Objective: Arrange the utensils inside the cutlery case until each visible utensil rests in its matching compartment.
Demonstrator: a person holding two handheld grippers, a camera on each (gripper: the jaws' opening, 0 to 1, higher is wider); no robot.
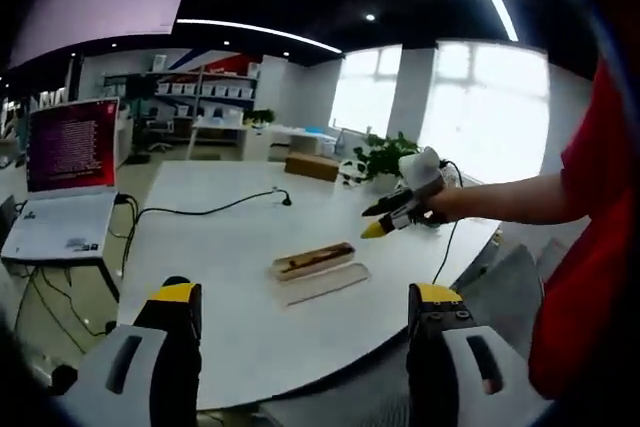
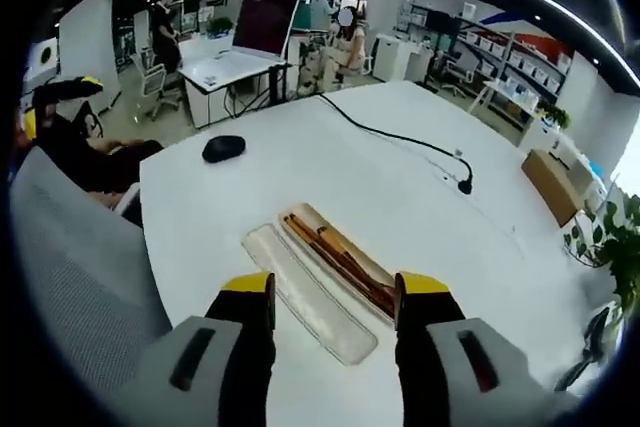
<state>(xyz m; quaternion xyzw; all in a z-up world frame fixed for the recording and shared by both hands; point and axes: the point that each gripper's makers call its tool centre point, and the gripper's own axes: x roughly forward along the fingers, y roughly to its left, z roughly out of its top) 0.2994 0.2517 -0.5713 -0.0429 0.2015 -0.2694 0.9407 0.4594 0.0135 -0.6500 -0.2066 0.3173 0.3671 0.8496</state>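
Case: I am seeing brown wooden utensils [image 2: 340, 257] lying in the open tan cutlery case [image 2: 368, 269] (sorting unclear), pale lid [image 2: 310, 297] beside it.
Grippers: I am holding the left gripper [image 1: 300, 312] and right gripper [image 2: 335, 299] released, both empty.

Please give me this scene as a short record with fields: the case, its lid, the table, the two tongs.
case: open cutlery case on white table, brown wooden utensils inside
lid: pale lid flat beside the case, touching along its side
left tongs: left tongs open, empty, above near table edge
right tongs: right tongs open, empty, over the case
other: black mouse, black cable
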